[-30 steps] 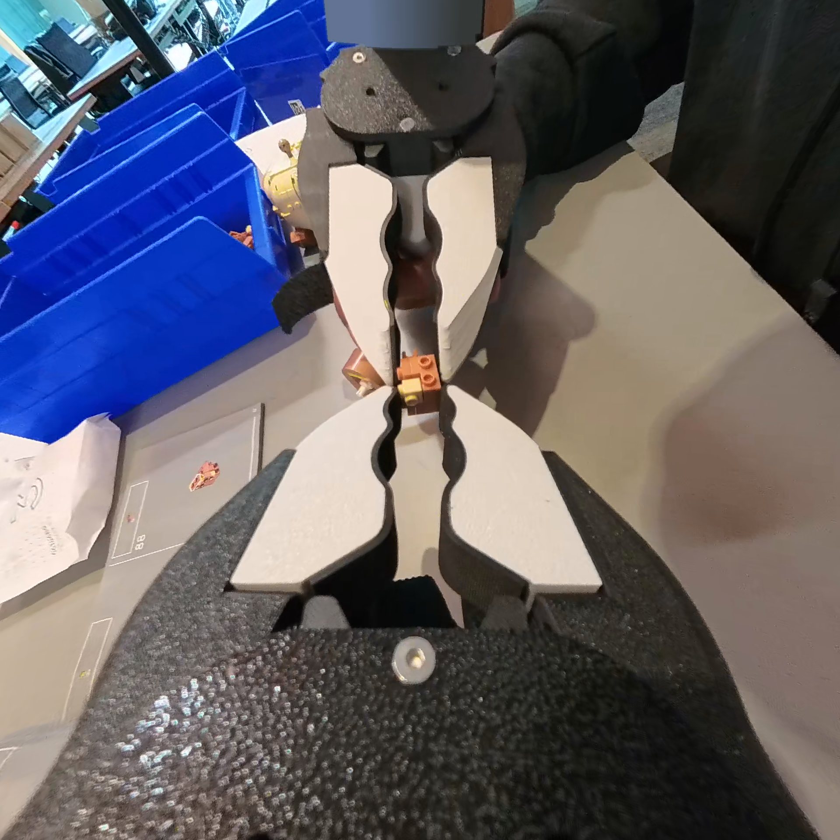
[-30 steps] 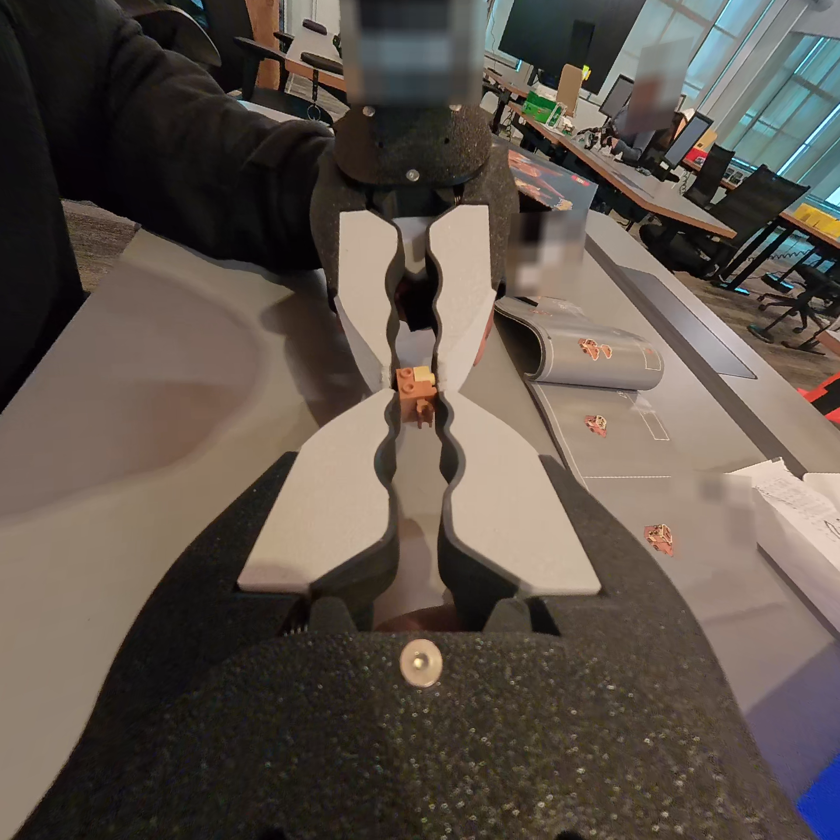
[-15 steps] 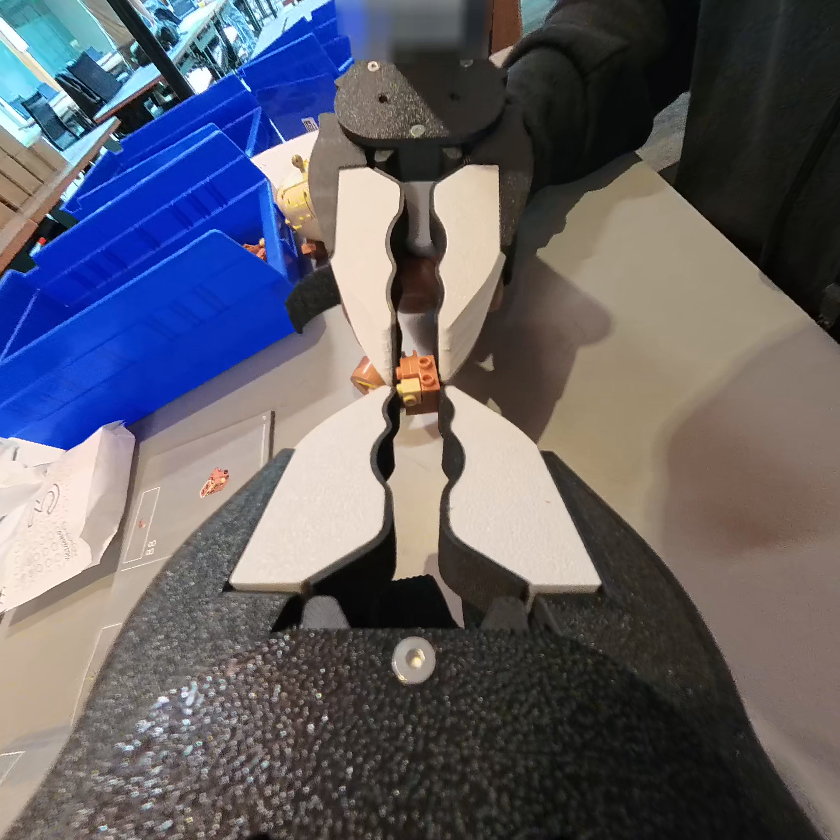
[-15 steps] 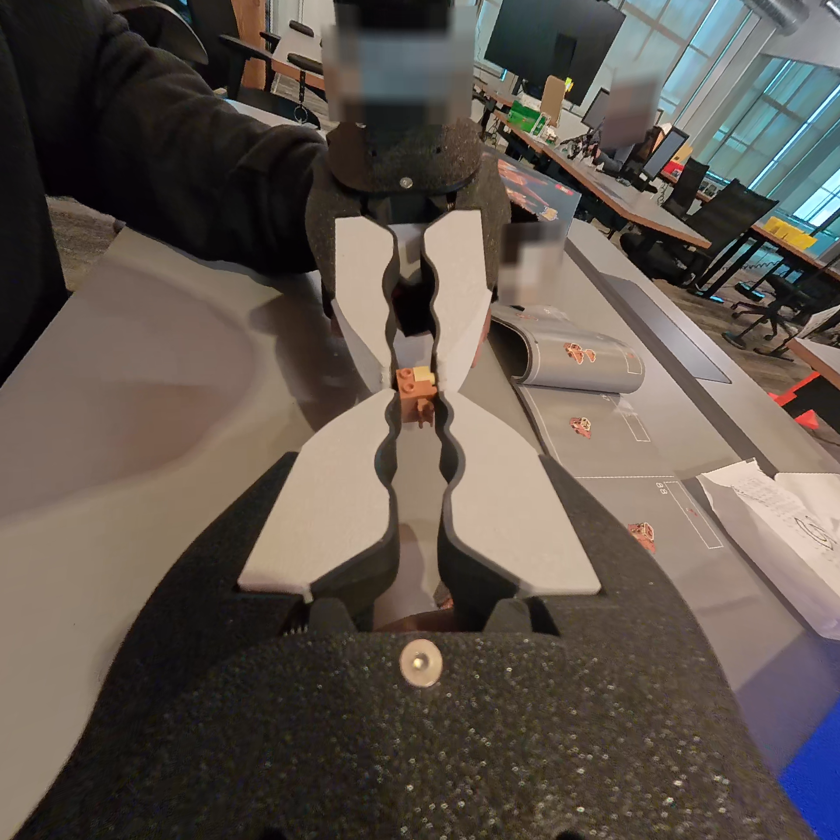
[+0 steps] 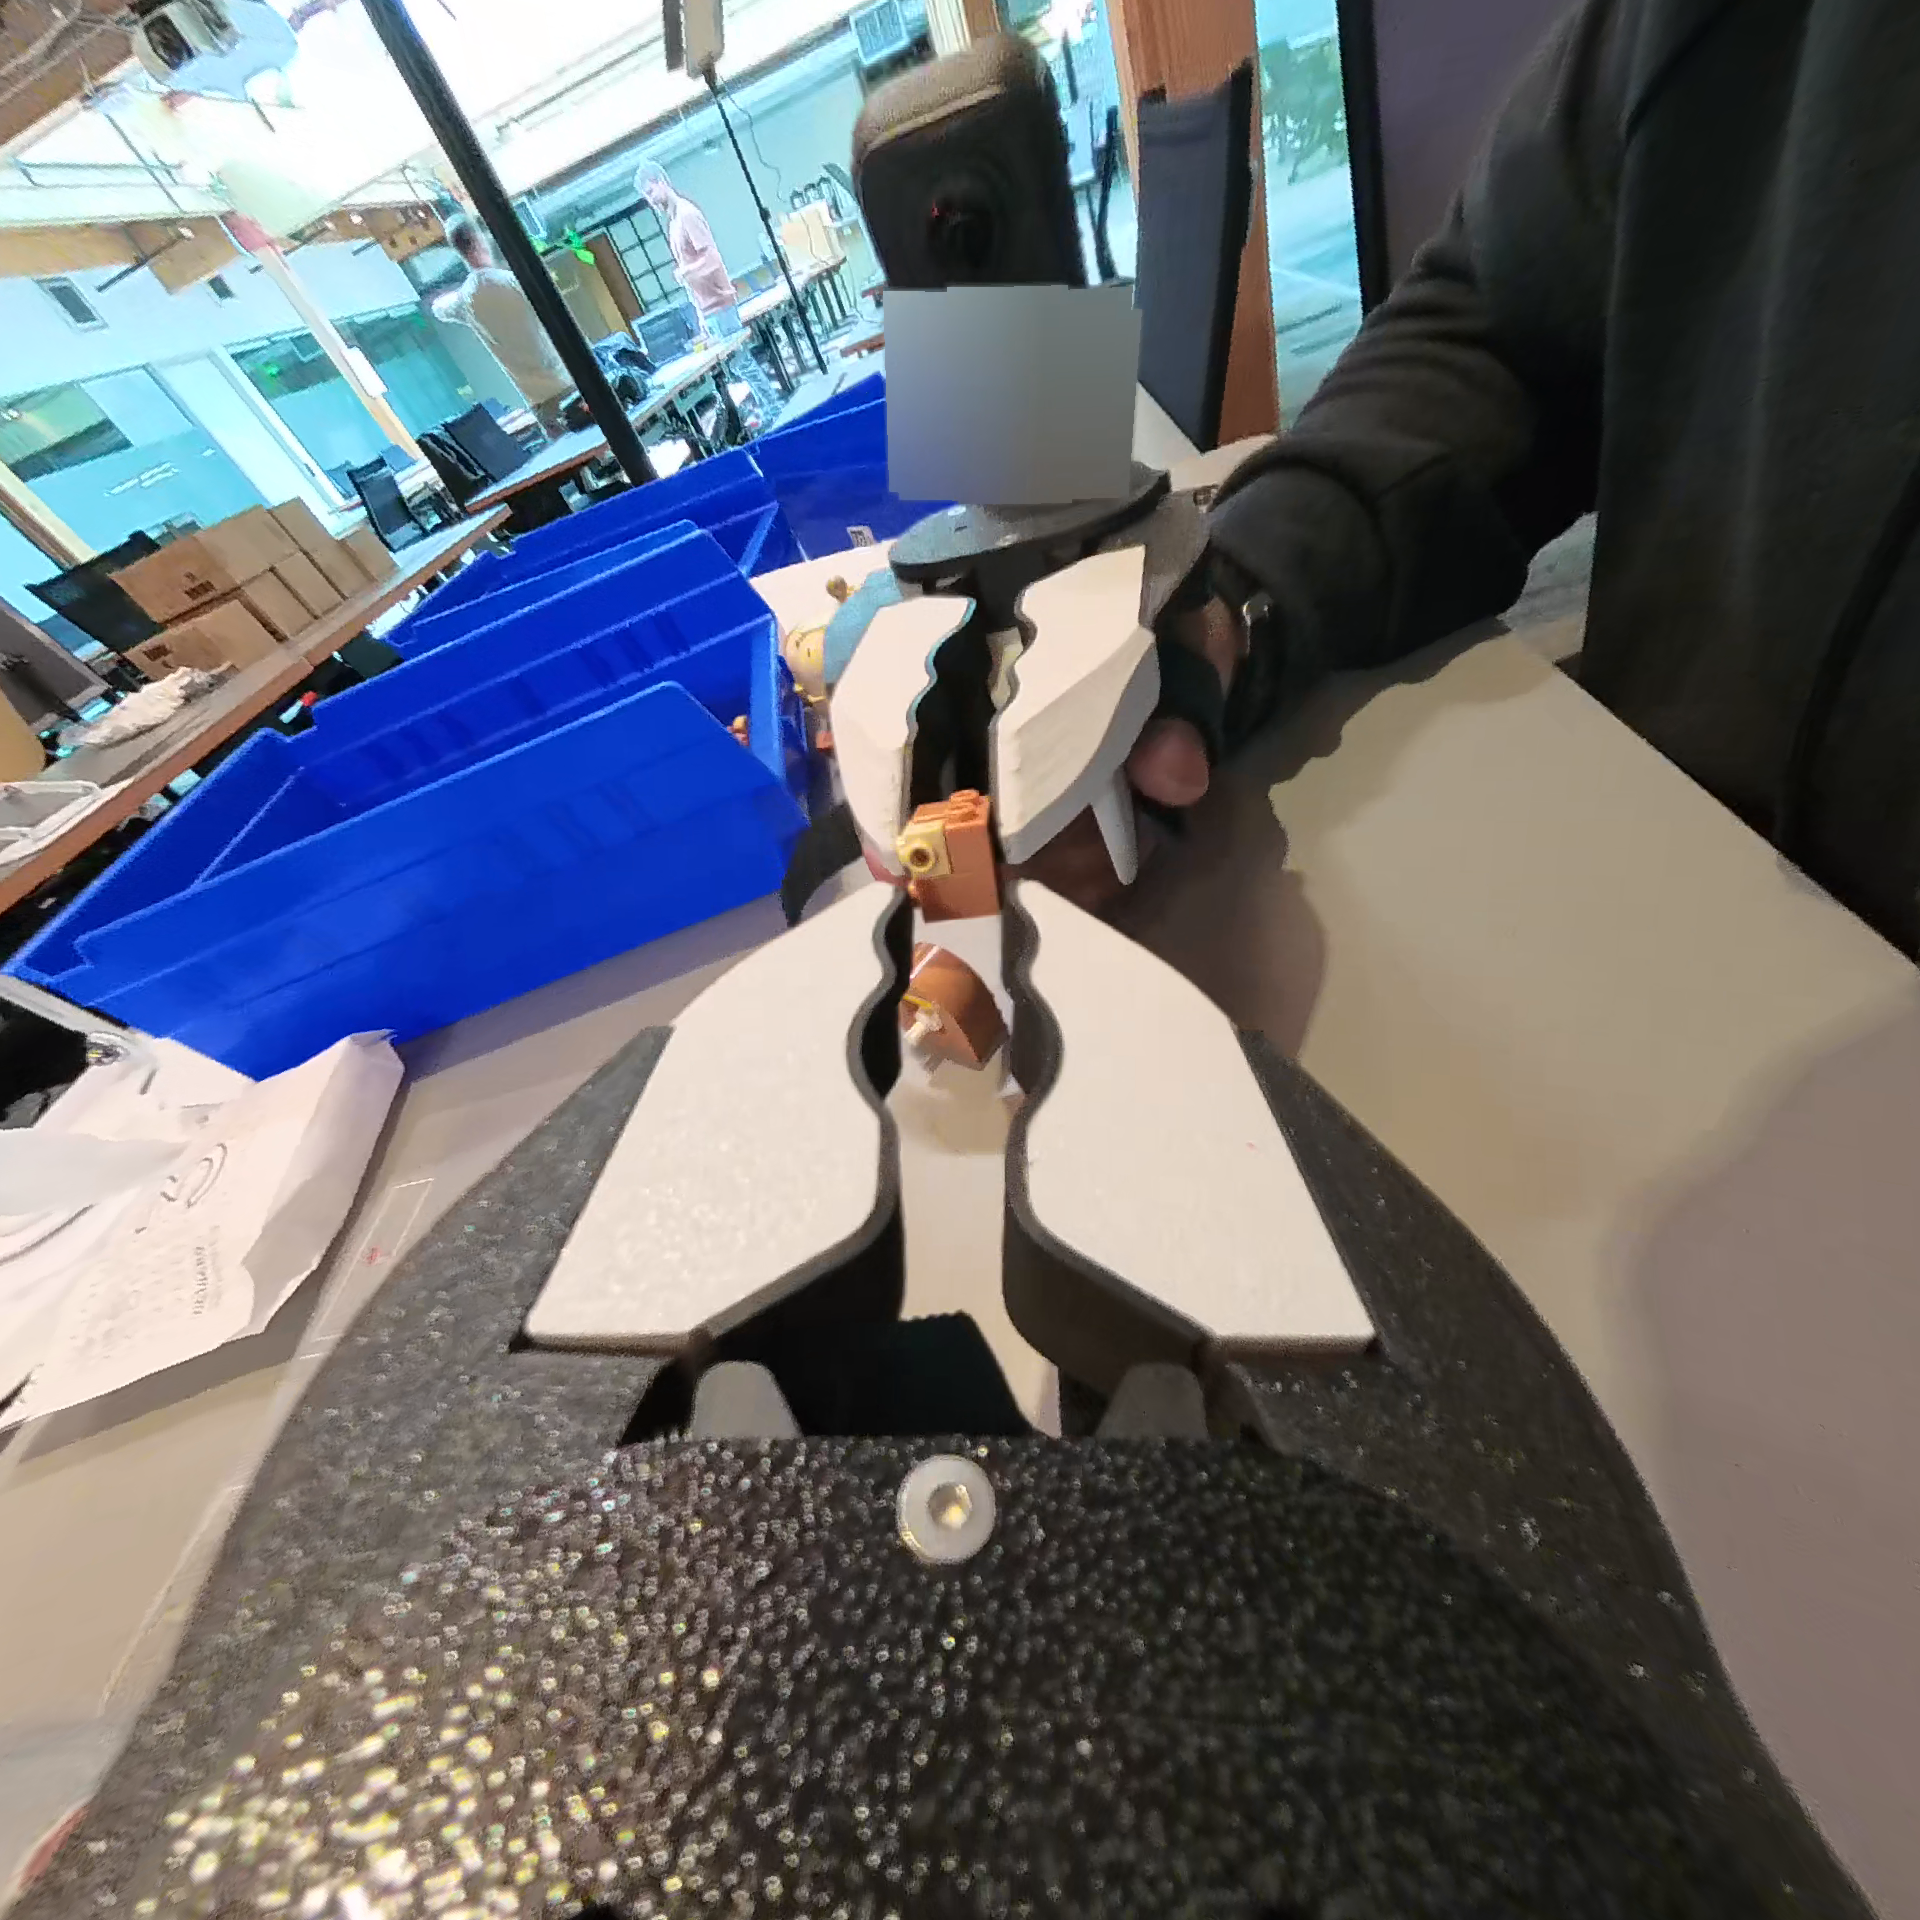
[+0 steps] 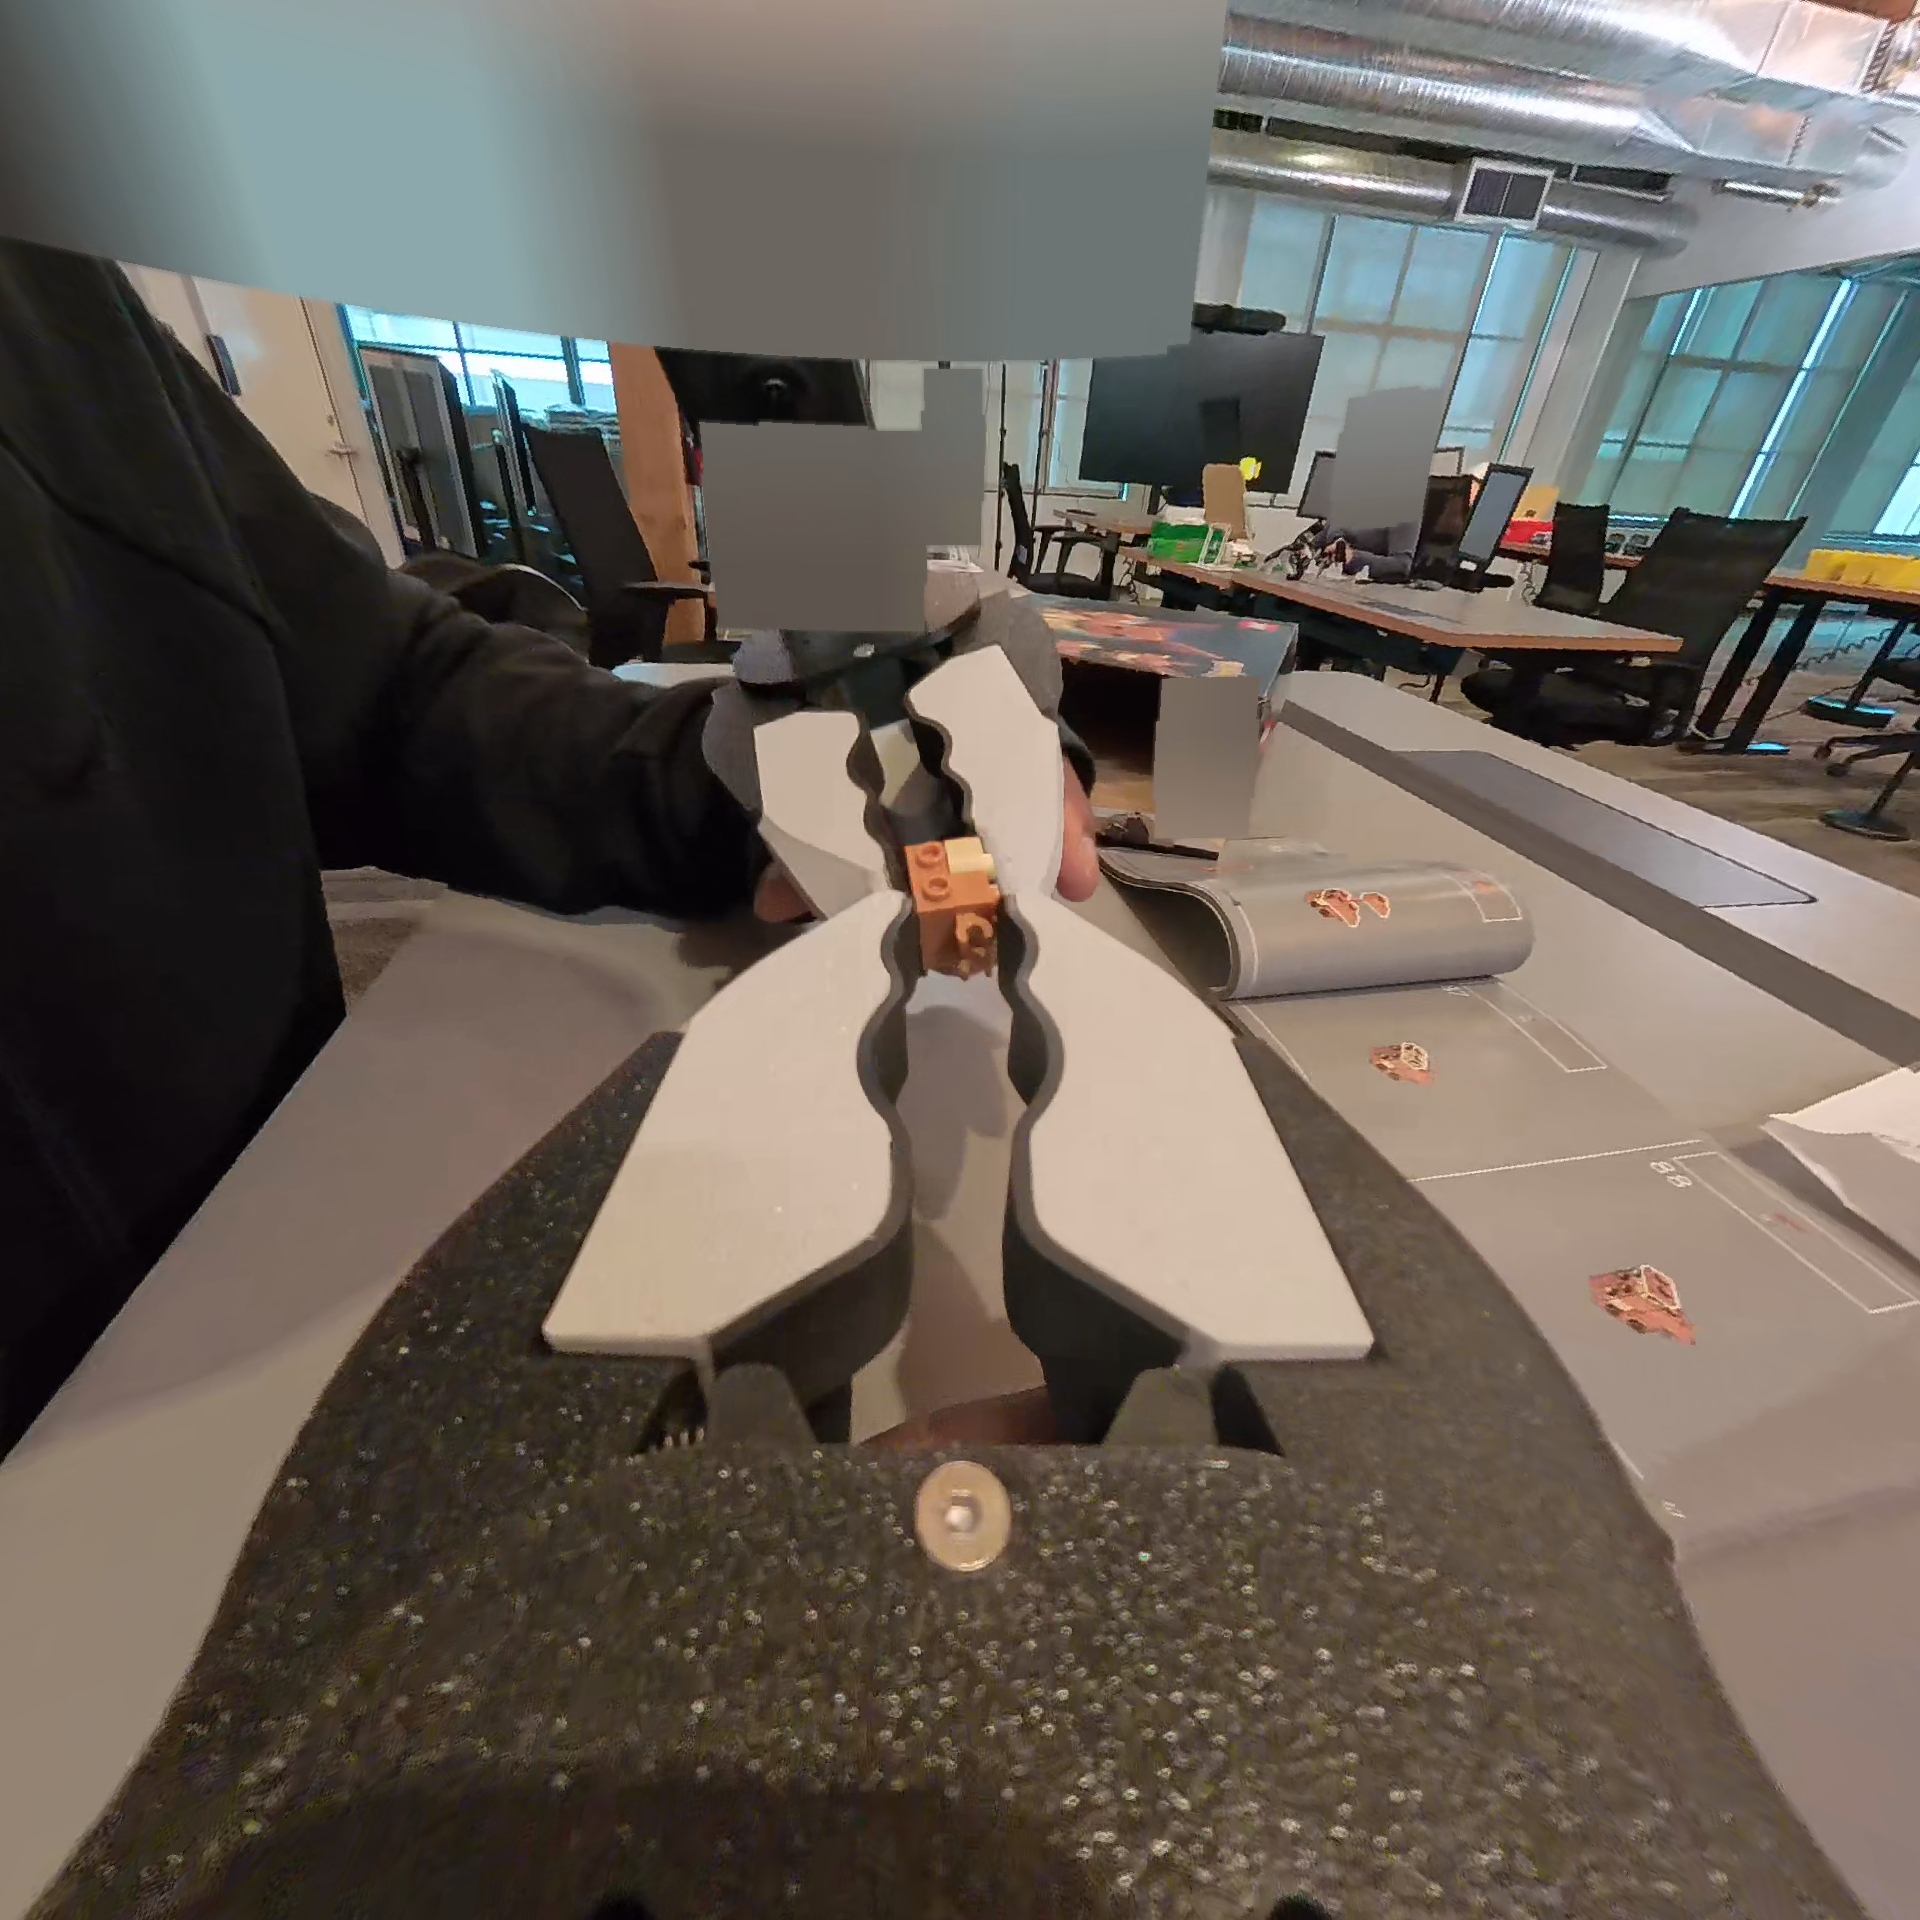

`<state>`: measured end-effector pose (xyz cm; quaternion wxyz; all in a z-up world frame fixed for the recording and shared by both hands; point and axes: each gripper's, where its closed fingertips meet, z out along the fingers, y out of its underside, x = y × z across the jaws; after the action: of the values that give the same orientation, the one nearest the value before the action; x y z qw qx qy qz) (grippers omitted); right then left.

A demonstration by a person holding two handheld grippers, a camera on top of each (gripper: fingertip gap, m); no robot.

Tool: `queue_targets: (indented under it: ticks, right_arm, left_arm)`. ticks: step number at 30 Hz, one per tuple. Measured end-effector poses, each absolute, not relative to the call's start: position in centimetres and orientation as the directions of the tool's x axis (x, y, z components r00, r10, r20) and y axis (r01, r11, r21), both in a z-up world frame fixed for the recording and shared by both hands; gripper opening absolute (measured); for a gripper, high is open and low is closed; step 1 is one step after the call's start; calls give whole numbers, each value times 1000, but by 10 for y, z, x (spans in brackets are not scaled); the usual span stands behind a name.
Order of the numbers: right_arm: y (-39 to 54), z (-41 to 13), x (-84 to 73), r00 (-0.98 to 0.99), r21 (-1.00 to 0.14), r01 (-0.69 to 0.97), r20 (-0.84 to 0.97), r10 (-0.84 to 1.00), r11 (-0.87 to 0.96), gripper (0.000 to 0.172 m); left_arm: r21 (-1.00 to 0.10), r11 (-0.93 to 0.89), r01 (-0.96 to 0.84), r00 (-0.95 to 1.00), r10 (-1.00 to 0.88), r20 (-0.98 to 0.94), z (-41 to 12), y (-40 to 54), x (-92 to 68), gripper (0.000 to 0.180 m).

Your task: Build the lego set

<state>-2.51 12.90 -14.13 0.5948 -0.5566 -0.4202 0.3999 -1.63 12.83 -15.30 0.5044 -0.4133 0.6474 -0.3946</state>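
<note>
Both claws were held tip to tip above the grey bench (image 5: pixel 1558 1039), each nearly closed on the same small brown brick assembly (image 5: pixel 958 864). In the left wrist view, the left claw (image 5: pixel 954 906) was seen pinching the lower end of the assembly between its two pale fingertips, while the right claw (image 5: pixel 951 821) gripped the upper end from the opposite side. A small tan piece (image 5: pixel 923 854) with a round hole was noted on the assembly's left face. In the right wrist view, the right claw (image 6: pixel 956 920) was seen clamped on the brown block, its studs turned toward the camera and a clip-like part on its near face; the left claw (image 6: pixel 940 847) closed on the far end, where the tan piece showed. The assembly was held clear of the bench surface. A second, rounded brown piece (image 5: pixel 951 1023) lay on the bench beneath the left claw, visible through the gap between its fingers. Blue bins (image 5: pixel 468 831) were ranged along the left side of the bench, with a crumpled white paper bag (image 5: pixel 177 1195) in front of them. An open instruction booklet (image 6: pixel 1371 935) lay to the right, near a printed box (image 6: pixel 1164 634). Dark sleeves (image 6: pixel 468 748) reached to both handles.
</note>
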Motion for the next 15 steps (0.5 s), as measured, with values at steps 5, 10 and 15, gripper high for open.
queue_targets:
  ticks: [5, 10, 15]
  right_arm:
    - [131, -143, -26, 330, -1000, -8, 23, 944, 27, 15]
    - [138, -155, -24, 361, -994, 113, 49, 931, 8, 22]
    - [136, -166, -26, 343, -970, 239, 134, 930, 52, 25]
  left_arm:
    - [-949, 284, -134, -157, -952, -263, -154, 130, -17, 15]
    - [-926, 287, -245, -149, -955, -256, -167, 138, -18, 14]
    - [-833, 372, -409, -196, -928, -318, -188, 138, -21, 14]
